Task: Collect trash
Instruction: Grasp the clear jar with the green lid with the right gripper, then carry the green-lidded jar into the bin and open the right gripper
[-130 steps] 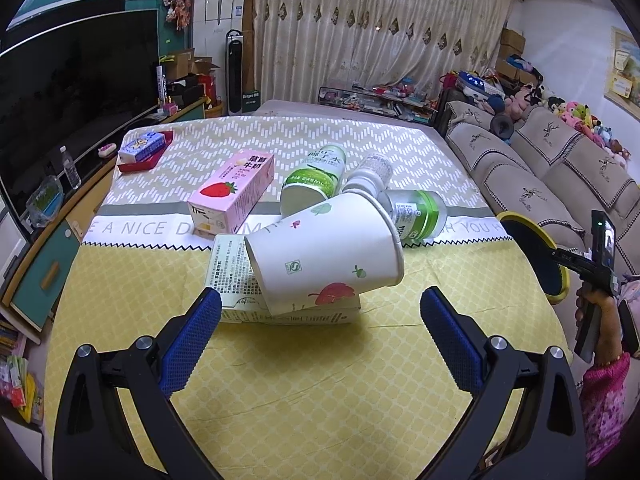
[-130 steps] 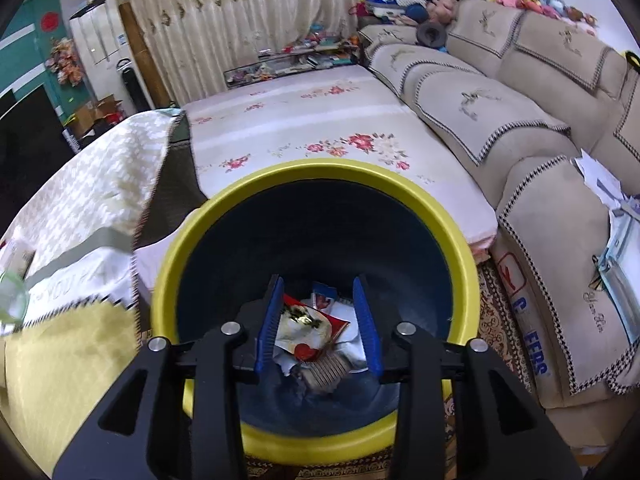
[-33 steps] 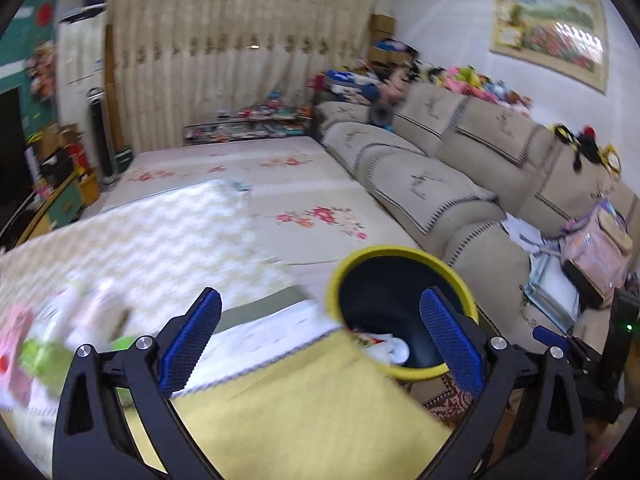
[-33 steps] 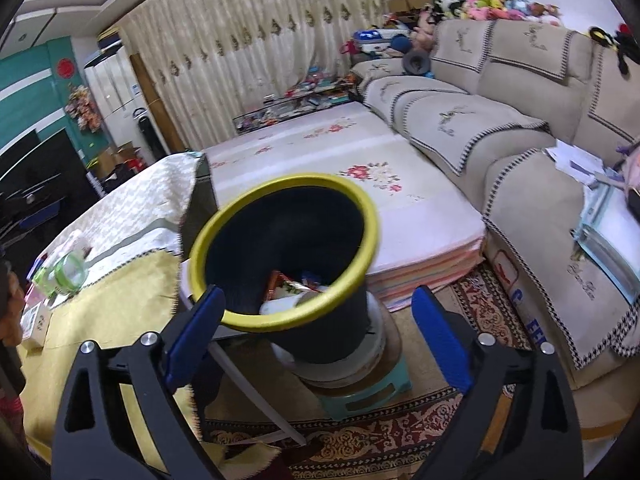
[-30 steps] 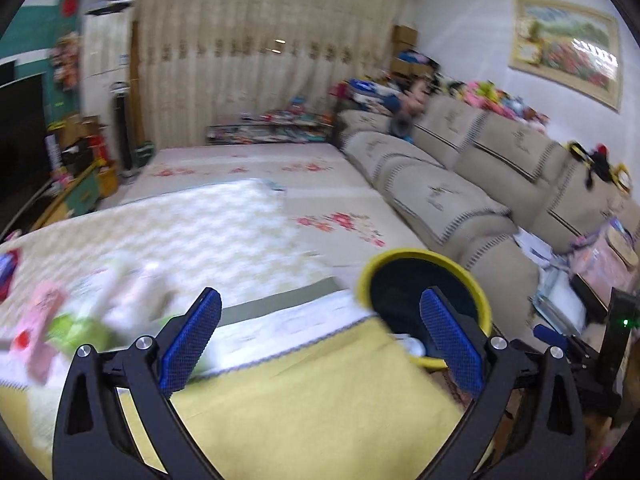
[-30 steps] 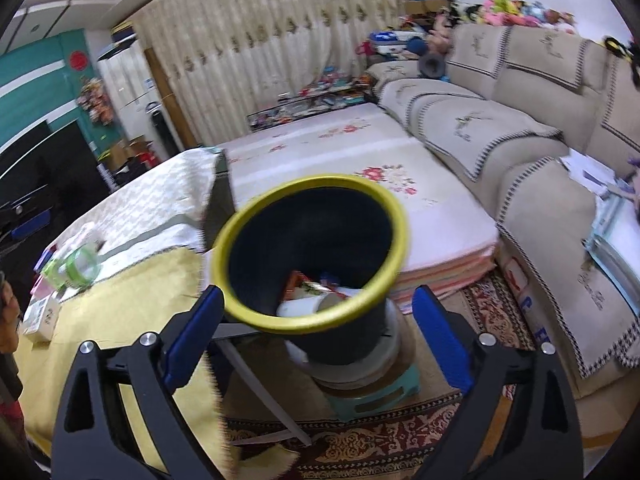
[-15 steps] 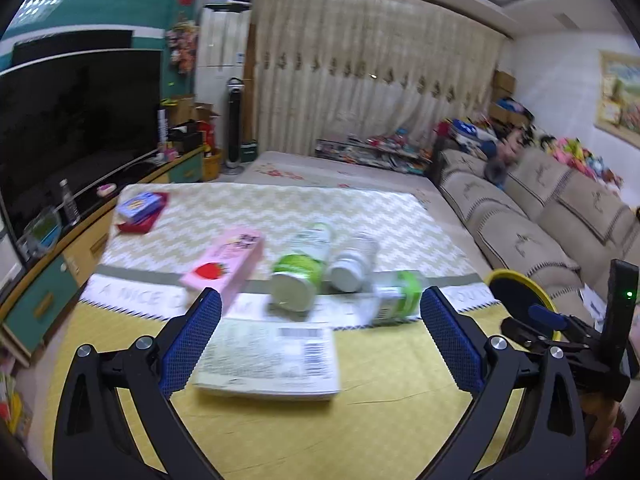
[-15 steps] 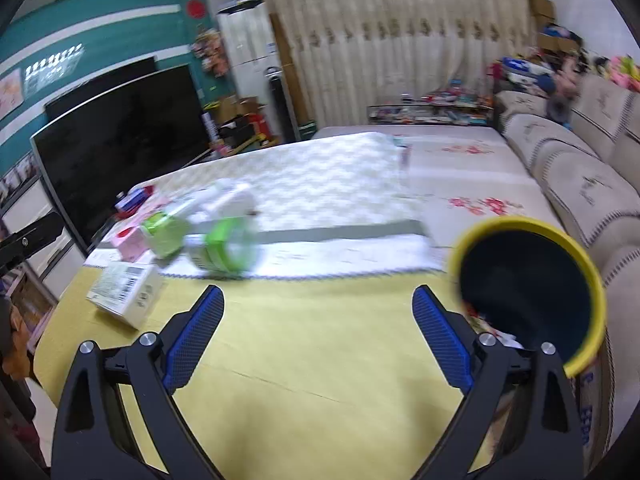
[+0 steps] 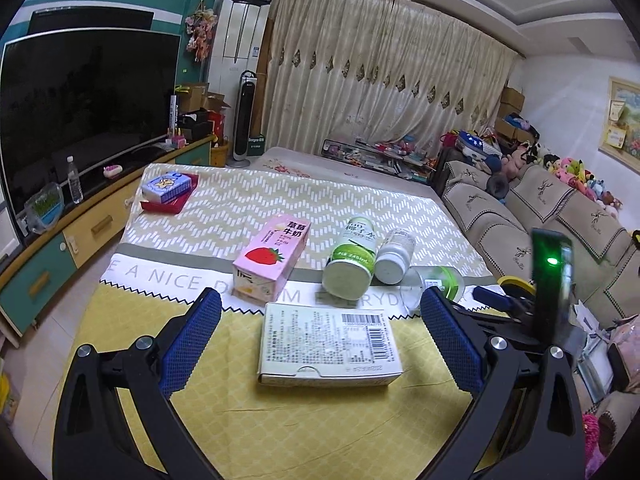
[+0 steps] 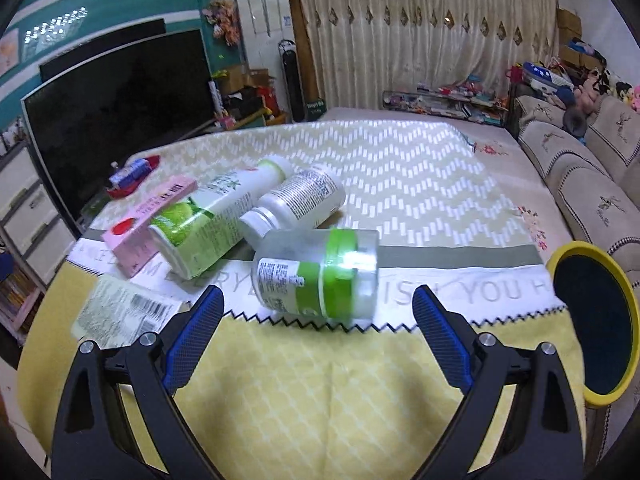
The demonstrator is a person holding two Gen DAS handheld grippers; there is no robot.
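— The paper cup that lay on the flat white box (image 9: pixel 329 338) a few seconds ago is gone from the desk (image 9: pixel 304 432); I'd guess it went into the yellow-rimmed bin (image 10: pixel 592 320), which stands just off the desk's right edge.

— So what's left to collect?

— The box, label up, near the front. Behind it the pink strawberry milk carton (image 9: pixel 272 262), a green-labelled bottle (image 9: pixel 352 258) and a white bottle (image 9: pixel 394 256), all on their sides and touching or nearly so. And the clear jar with the green band (image 10: pixel 320 272), tipped over on the white strip of cloth (nearest the bin).

— And the grippers?

— A second ago both were swung toward the bin; now both face the pile again. The left gripper (image 9: pixel 320 340) has its fingers wide apart with the box lying between them, not touching. The right gripper (image 10: pixel 316 332) is spread just as wide and empty, lined up behind the jar.

— Then one piece is binned and the next round is starting?

— That's how I read it: box for the left, jar for the right.
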